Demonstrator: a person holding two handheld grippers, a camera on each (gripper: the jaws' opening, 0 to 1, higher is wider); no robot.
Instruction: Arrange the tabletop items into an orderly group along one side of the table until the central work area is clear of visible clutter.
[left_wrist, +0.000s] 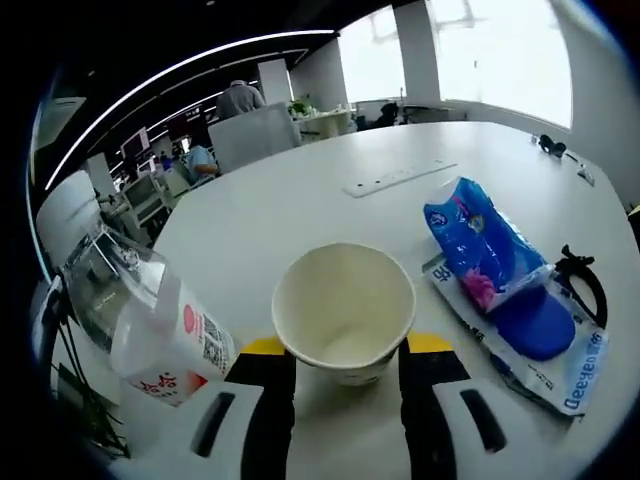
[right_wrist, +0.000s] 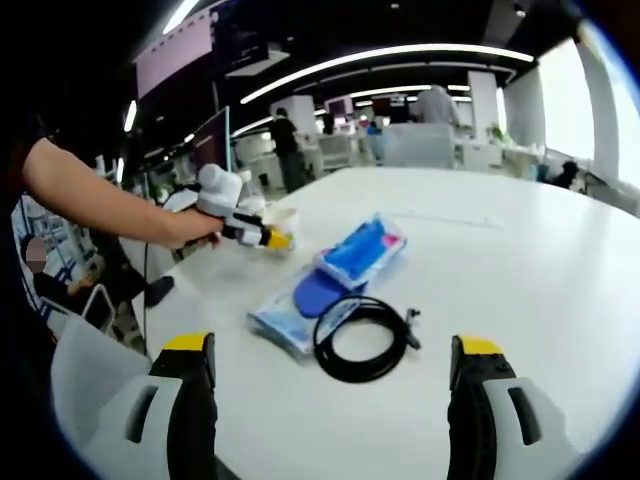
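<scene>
A white paper cup (left_wrist: 345, 310) stands upright between the yellow-tipped jaws of my left gripper (left_wrist: 346, 346), which press on its lower sides. From the right gripper view a hand holds that left gripper (right_wrist: 262, 236) at the table's left side, the cup (right_wrist: 286, 219) at its tip. Right of the cup lie a blue tissue pack (left_wrist: 482, 245) (right_wrist: 362, 250) and a clear packet with a blue pad (left_wrist: 535, 330) (right_wrist: 298, 300). A black cable coil (right_wrist: 360, 340) (left_wrist: 582, 280) lies just ahead of my right gripper (right_wrist: 333, 346), whose jaws stand wide apart and hold nothing.
A small white carton with a red label (left_wrist: 170, 345) and a clear plastic container (left_wrist: 112, 278) stand left of the cup by the table edge. A white power strip (left_wrist: 400, 177) lies farther out on the white table (left_wrist: 300, 215). Chairs and desks stand beyond.
</scene>
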